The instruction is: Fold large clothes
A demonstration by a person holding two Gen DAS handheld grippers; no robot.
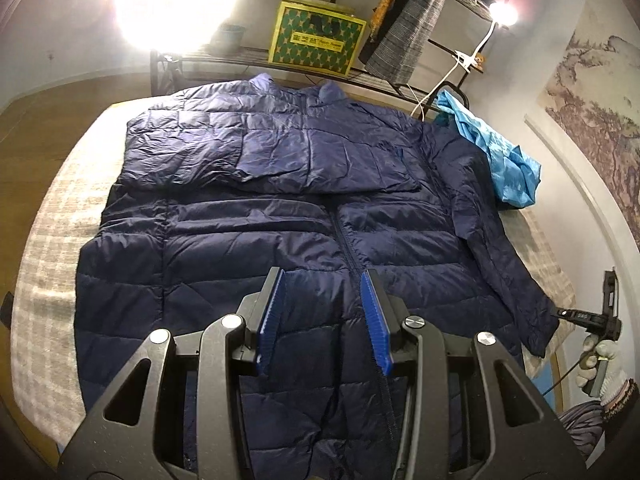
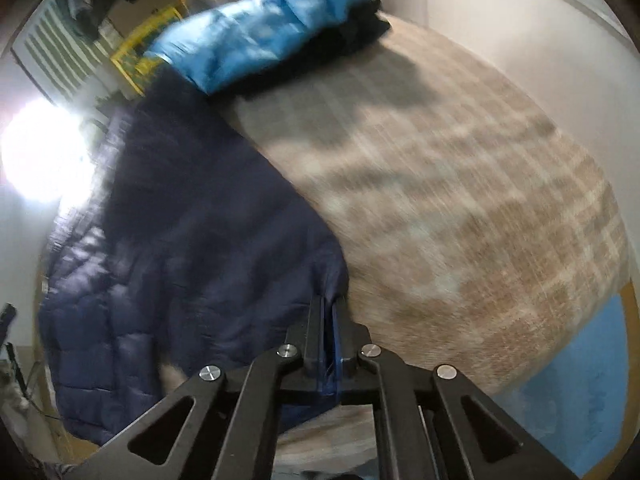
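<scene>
A navy quilted jacket [image 1: 280, 220] lies front up on the bed, zipper closed, collar at the far end. One sleeve [image 1: 260, 152] is folded across the chest. The other sleeve [image 1: 500, 248] stretches out toward the right edge. My left gripper [image 1: 323, 280] hovers open over the lower front beside the zipper, with nothing between its blue pads. In the blurred right wrist view, my right gripper [image 2: 331, 304] is shut on the cuff end of the jacket [image 2: 180, 220]. A gloved hand [image 1: 600, 354] shows at the right edge, next to that cuff.
A beige plaid bed cover [image 1: 52, 240] [image 2: 460, 200] lies under the jacket. A light blue garment [image 1: 500, 160] [image 2: 260, 40] is piled at the far right corner. Behind the bed stand a metal rack with a green and yellow box [image 1: 316, 40] and two bright lamps [image 1: 172, 4].
</scene>
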